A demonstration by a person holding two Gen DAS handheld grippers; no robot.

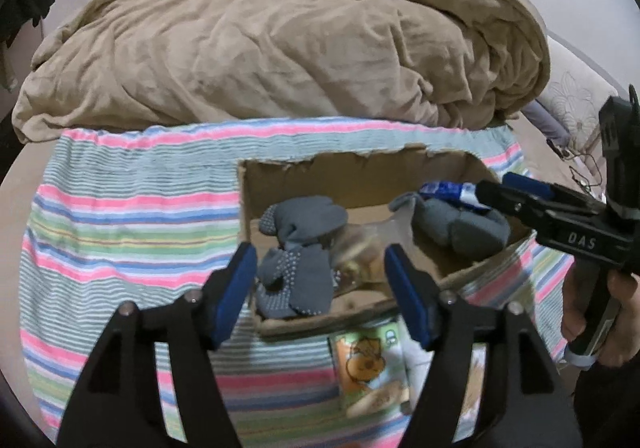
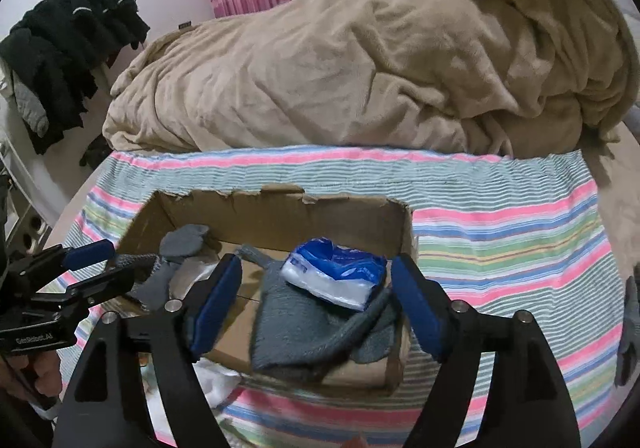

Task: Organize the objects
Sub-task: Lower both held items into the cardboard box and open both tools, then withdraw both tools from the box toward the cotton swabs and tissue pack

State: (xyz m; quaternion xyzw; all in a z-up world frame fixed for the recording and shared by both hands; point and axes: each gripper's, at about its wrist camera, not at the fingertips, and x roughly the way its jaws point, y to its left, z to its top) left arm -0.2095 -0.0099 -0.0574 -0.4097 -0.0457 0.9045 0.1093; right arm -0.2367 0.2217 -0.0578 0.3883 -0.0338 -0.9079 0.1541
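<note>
On a bed spread with a striped cloth (image 1: 132,208), the left hand-held gripper (image 1: 320,288) hovers wide open and empty over grey gloves (image 1: 296,272) heaped at the left end of a torn cardboard box (image 2: 280,208). A snack packet (image 1: 372,368) lies on the cloth just before the box. At the box's right end, a blue-and-white packet (image 2: 336,276) rests atop a grey towel (image 2: 312,324), its long axis running left to right, between the open, empty right hand-held gripper (image 2: 316,304) fingers.
</note>
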